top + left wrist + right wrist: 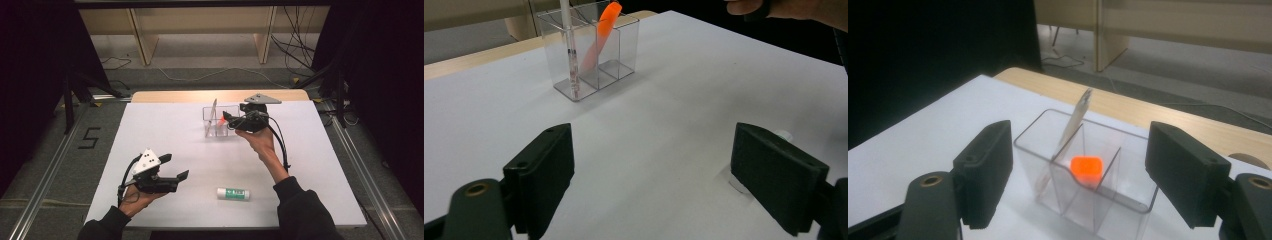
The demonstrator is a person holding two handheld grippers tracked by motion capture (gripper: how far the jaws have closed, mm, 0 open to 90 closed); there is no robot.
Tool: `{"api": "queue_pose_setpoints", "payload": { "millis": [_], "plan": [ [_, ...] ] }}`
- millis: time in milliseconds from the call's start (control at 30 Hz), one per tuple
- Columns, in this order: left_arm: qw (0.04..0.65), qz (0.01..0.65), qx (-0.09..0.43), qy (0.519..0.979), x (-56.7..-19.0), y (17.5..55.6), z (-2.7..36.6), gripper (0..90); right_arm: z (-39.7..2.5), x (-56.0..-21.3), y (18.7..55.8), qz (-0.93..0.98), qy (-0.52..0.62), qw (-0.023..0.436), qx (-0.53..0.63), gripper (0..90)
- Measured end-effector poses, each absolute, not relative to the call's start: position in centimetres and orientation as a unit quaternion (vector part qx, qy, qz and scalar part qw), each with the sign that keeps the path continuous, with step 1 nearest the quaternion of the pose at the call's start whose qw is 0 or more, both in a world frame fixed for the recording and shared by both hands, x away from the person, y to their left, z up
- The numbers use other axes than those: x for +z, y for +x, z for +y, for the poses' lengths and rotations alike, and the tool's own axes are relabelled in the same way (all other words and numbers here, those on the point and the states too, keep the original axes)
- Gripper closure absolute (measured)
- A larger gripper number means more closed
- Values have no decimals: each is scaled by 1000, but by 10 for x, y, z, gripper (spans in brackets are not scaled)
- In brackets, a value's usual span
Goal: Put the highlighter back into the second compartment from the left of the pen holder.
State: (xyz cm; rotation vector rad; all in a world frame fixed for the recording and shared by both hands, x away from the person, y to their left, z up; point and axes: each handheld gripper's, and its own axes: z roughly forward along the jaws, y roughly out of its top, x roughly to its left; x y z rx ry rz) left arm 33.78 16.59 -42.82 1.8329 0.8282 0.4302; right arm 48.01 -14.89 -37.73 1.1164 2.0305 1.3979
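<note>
Orange marker upright in clear organizer, right gripper jaws spread above it, empty.

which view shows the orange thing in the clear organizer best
The left gripper view: the orange piece shows side-on at nearly full length, leaning in a compartment of the clear organizer. The right gripper view gives just its top end. The high view shows a small orange speck beside the right gripper.
</note>
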Motion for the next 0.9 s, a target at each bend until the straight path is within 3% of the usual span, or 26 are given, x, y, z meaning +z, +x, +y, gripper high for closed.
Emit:
{"api": "queue_pose_setpoints", "payload": {
  "millis": [533, 900],
  "plan": [
    [516, 347, 179, 762, -428, 338, 167, 169, -162, -371, 429, 762, 347, 191, 512, 261],
    [518, 347, 179, 761, -428, 339, 168, 169, -159, -376, 414, 789, 327, 175, 490, 249]
  ]
}}
